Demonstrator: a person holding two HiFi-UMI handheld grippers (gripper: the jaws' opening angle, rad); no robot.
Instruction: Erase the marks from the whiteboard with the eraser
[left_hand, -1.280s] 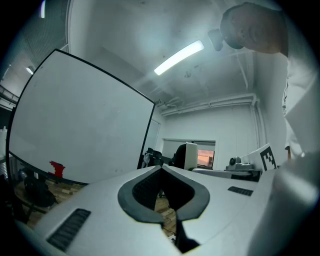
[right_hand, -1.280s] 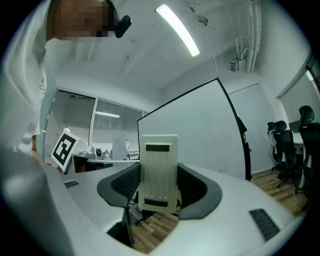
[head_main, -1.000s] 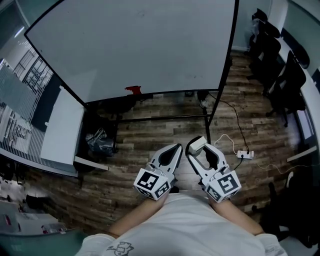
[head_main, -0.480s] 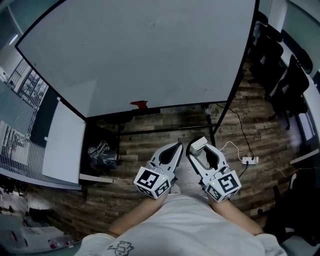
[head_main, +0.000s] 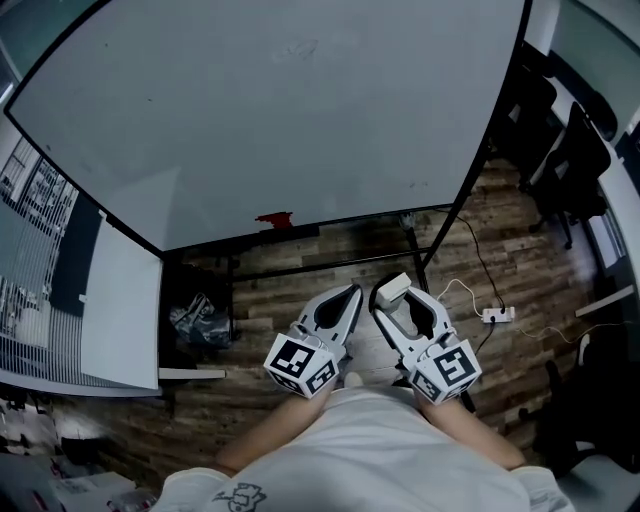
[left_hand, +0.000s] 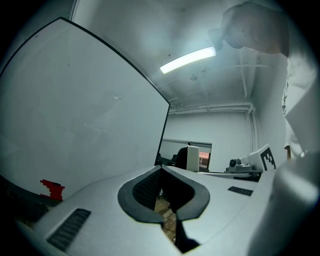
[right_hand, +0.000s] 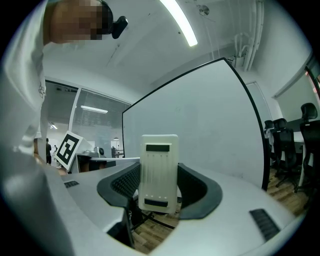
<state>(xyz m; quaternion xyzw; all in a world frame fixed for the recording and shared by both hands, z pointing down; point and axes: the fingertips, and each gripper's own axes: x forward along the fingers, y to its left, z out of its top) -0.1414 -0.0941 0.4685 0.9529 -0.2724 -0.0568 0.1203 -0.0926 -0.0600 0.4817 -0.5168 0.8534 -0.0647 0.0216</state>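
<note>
Whiteboard (head_main: 200, 120): a large, smooth, matt white panel in a thin black frame on a black metal stand, over a floor (head_main: 520, 250) of dark, grainy wood-pattern planks. There is a faint grey scribble (head_main: 298, 47) near the board's top edge, about mid-width, and a few tiny specks low toward its right edge. A small, jagged red object (head_main: 273, 219) lies on the board's bottom ledge, left of centre. Both tools are held low, close to the person's torso and well apart from the board. Left gripper (head_main: 352, 295): a pale grey plastic shell with dark ribbed pads; its jaws are pressed together tip to tip with nothing between them. The left gripper view confirms this, with the tips meeting at (left_hand: 161, 168). Right gripper (head_main: 395, 300): its jaws pinch the eraser (head_main: 391, 287) by its two long sides. In the right gripper view the eraser (right_hand: 159, 172) is a cream plastic block, oblong with rounded corners, with fine lengthwise ribs and a dark slot at each end. Its long axis stands upright between the pads, and the top end rises clear above them. The moulded back faces the camera. The wiping face is turned away, toward the whiteboard (right_hand: 200, 125), and cannot be seen. Black office chairs (head_main: 565, 150) stand along the right of the floor, and a white power strip (head_main: 497, 314) with a trailing cable lies near the stand's right foot.
</note>
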